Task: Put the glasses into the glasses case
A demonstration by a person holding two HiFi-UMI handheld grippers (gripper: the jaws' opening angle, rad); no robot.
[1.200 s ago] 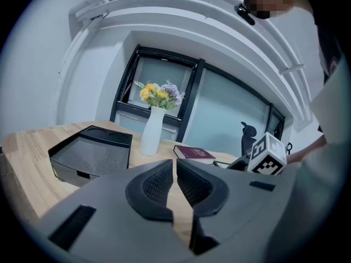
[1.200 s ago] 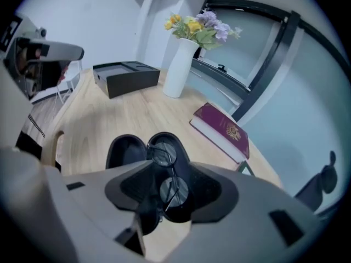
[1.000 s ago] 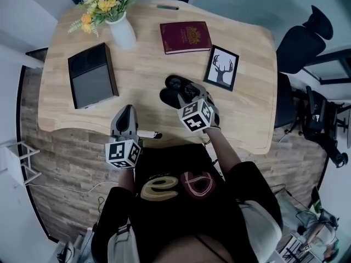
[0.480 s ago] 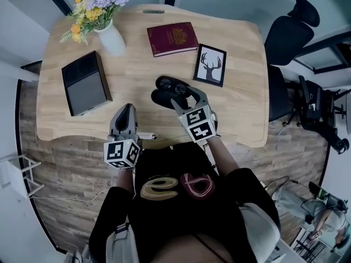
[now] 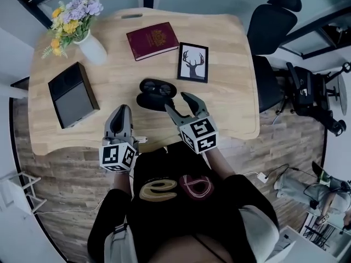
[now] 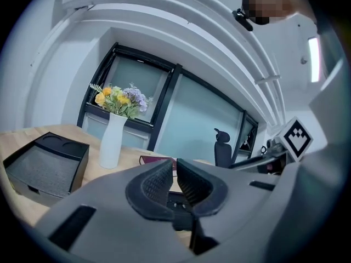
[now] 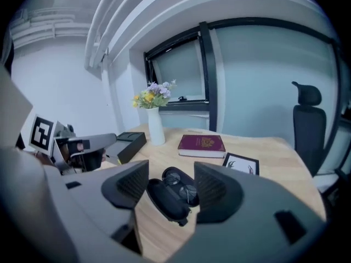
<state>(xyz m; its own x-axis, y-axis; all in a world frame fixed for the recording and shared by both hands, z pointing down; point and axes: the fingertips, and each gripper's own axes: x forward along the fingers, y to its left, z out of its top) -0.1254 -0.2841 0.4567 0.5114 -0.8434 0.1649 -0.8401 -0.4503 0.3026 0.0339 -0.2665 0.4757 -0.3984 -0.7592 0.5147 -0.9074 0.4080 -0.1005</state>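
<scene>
A black glasses case lies open in the middle of the wooden table. Dark glasses rest in its far half. My right gripper hovers just in front of the case, lifted off the table. Its jaws are open and hold nothing. In the right gripper view the case and the glasses show beyond the wide gap of the right gripper. My left gripper hangs at the table's near edge, left of the case. Its left gripper pads are together and empty.
A white vase of flowers stands at the back left, with a black box in front of it. A dark red book and a framed deer picture lie behind the case. An office chair stands beyond the table's right end.
My right gripper has drawn back from over the case toward me, risen and rolled, with its jaws spread wider. The glasses stay in the case. The left gripper has lifted slightly.
</scene>
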